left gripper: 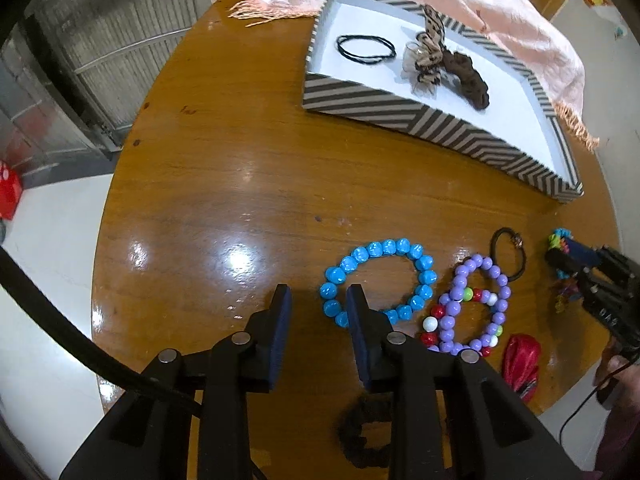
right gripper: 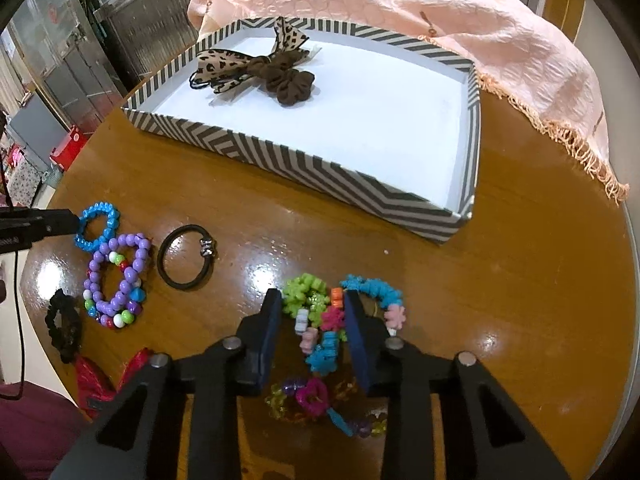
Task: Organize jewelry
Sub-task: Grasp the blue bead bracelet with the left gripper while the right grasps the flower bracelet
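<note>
The black scrunchie (left gripper: pixel 366 436) near the blue bead bracelet (left gripper: pixel 378 282) is half covered by the left gripper (left gripper: pixel 316 312) (its near side unseen); the red pouch (right gripper: pixel 94 380) beyond is partly cut off

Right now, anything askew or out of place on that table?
Yes. The pink scarf is draped over the far rim of the striped box, hiding that edge. The purple bead bracelet lies tangled with a multicolour bead strand and touches the blue bead bracelet. Nothing looks broken or spilled.
</note>
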Motion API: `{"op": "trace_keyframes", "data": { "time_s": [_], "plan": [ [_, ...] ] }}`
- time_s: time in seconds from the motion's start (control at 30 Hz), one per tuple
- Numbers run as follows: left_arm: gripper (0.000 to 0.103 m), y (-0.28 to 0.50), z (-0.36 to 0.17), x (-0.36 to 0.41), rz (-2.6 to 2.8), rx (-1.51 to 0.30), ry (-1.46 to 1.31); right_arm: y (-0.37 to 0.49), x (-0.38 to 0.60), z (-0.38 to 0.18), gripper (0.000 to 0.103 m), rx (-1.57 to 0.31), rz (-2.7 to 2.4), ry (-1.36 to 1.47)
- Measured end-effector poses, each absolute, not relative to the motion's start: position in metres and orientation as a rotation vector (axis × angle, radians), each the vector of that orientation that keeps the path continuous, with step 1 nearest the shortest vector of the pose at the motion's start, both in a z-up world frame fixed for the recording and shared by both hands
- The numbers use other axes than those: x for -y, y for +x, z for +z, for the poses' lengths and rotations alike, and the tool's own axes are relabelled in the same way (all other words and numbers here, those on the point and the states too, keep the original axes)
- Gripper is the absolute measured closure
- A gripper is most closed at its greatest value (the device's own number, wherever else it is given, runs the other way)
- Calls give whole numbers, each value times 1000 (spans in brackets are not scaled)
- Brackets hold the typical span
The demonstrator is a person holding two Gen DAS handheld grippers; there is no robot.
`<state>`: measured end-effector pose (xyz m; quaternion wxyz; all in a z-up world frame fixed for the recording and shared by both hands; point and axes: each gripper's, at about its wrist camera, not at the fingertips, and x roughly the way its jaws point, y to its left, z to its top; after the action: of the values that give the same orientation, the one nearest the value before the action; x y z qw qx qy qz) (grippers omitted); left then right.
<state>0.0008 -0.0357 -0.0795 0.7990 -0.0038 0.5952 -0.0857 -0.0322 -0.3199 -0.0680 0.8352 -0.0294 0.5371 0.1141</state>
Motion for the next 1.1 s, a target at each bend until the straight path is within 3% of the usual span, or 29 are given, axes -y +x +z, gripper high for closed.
{"op": "trace_keyframes", "data": {
  "time_s": [0.1,0.17,0.27,0.4,0.5,0.57,0.83,0.97,1.03,1.1],
  "plan": [
    [75,4,-82,43,-185,-1268,24,-31,325,-63,74,-1126,245,-16],
    [75,5,-82,46,-188,-1260,39,-29,331,-56,90,-1110,252,27],
    [94,7,-81,50,-217,-1246,40,-27,340,-47,90,-1096,253,72],
    [95,16,-80,55,-218,-1246,37,-28,345,-46,90,-1106,263,98],
    [95,20,-77,51,-216,-1240,23,-29,338,-47,87,-1109,287,79],
    [95,22,-73,50,-221,-1233,16,-28,329,-52,72,-1126,291,43],
    [95,21,-55,50,-236,-1193,4,-20,301,-64,69,-1129,253,-144],
    [95,19,-47,46,-238,-1176,-4,-21,307,-63,84,-1134,258,-124],
    [95,19,-43,45,-240,-1169,-7,-20,315,-58,101,-1134,269,-58],
    [95,18,-36,43,-246,-1156,-9,-20,324,-49,103,-1119,273,7]
  ]
}}
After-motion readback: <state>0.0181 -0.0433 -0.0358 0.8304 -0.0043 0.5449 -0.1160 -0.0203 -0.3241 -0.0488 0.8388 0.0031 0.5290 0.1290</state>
